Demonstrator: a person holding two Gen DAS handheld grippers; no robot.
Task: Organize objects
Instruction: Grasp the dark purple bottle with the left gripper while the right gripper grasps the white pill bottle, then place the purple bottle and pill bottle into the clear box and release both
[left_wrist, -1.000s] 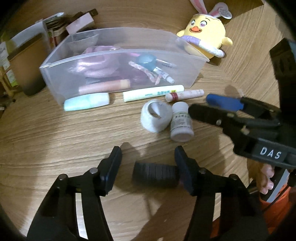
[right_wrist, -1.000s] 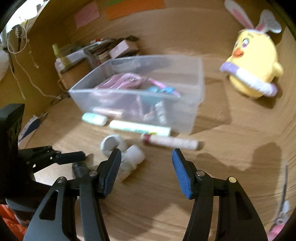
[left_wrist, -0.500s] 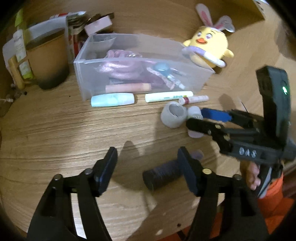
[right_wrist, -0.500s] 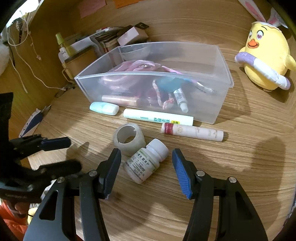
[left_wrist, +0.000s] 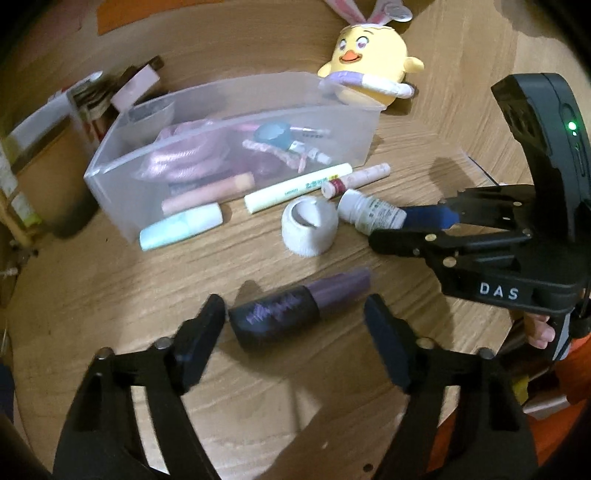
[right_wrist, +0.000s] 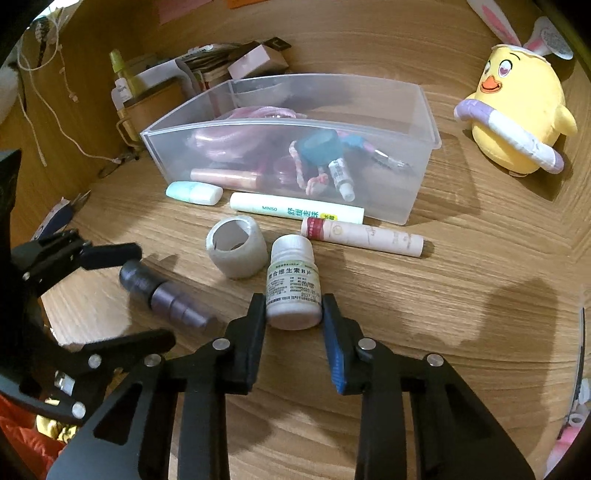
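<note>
A dark purple bottle (left_wrist: 295, 310) lies on its side on the wooden table between the open fingers of my left gripper (left_wrist: 295, 328); it also shows in the right wrist view (right_wrist: 162, 295). My right gripper (right_wrist: 293, 317) has its jaws closed in around the base of a lying white pill bottle (right_wrist: 293, 284), seen too in the left wrist view (left_wrist: 369, 216). A clear plastic bin (right_wrist: 413, 192) behind holds several cosmetics. A white tape roll (right_wrist: 236, 251), a white tube (right_wrist: 295, 212), a pink tube (right_wrist: 362, 236) and a mint stick (right_wrist: 194, 192) lie before the bin.
A yellow chick plush (right_wrist: 517, 118) sits at the back right. Boxes, a brown cup (right_wrist: 155, 107) and a small bottle (right_wrist: 120, 81) crowd the back left corner. A cable (right_wrist: 92, 155) runs along the left.
My right gripper has moved onto the pill bottle and narrowed around it. The purple bottle now lies squarely between my left gripper's fingers; the left view has shifted closer.
</note>
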